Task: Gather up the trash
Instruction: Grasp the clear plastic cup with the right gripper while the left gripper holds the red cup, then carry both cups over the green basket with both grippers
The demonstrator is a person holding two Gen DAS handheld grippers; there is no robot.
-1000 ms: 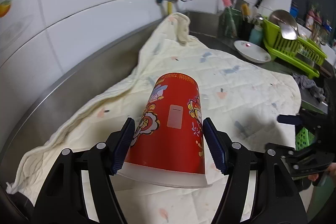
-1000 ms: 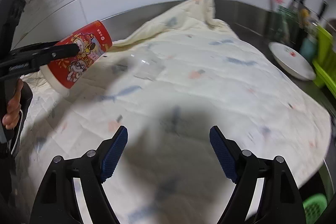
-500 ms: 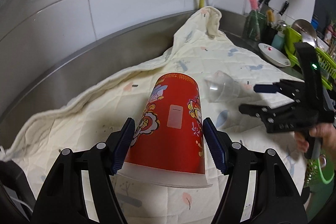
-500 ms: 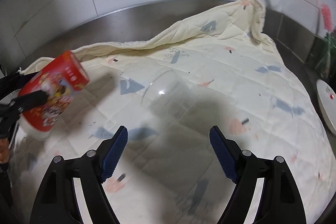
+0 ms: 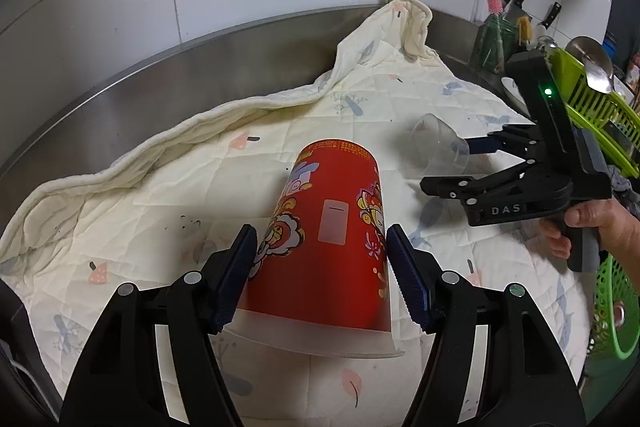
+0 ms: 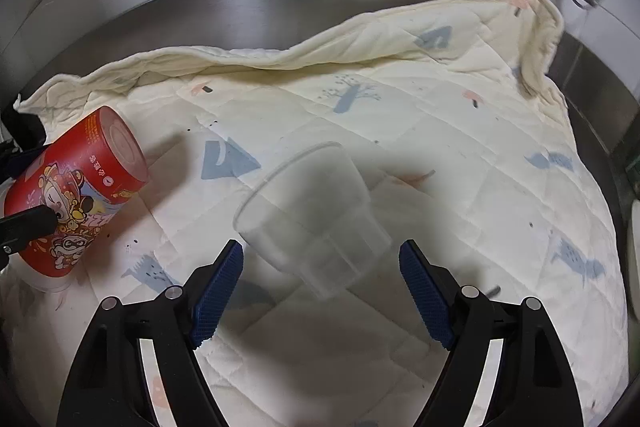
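Observation:
My left gripper (image 5: 320, 273) is shut on a red printed paper cup (image 5: 328, 239), held with its base pointing away and its white rim toward me; the cup also shows at the left of the right wrist view (image 6: 76, 191). A clear plastic cup (image 6: 316, 211) lies on its side on the cream quilted cloth (image 6: 460, 147). My right gripper (image 6: 320, 291) is open, its blue pads on either side of the clear cup's near end, not touching it. In the left wrist view the right gripper (image 5: 468, 163) reaches the clear cup (image 5: 440, 147) from the right.
The cloth (image 5: 160, 195) covers a steel counter with a raised steel back edge (image 5: 160, 75) and white tiles behind. A green dish rack (image 5: 592, 107), knives and a brush stand at the far right. A green basket (image 5: 616, 311) is at the lower right.
My right gripper has moved forward up to the clear cup, which now lies between its open fingers. My left gripper keeps its hold on the red cup and has swung left.

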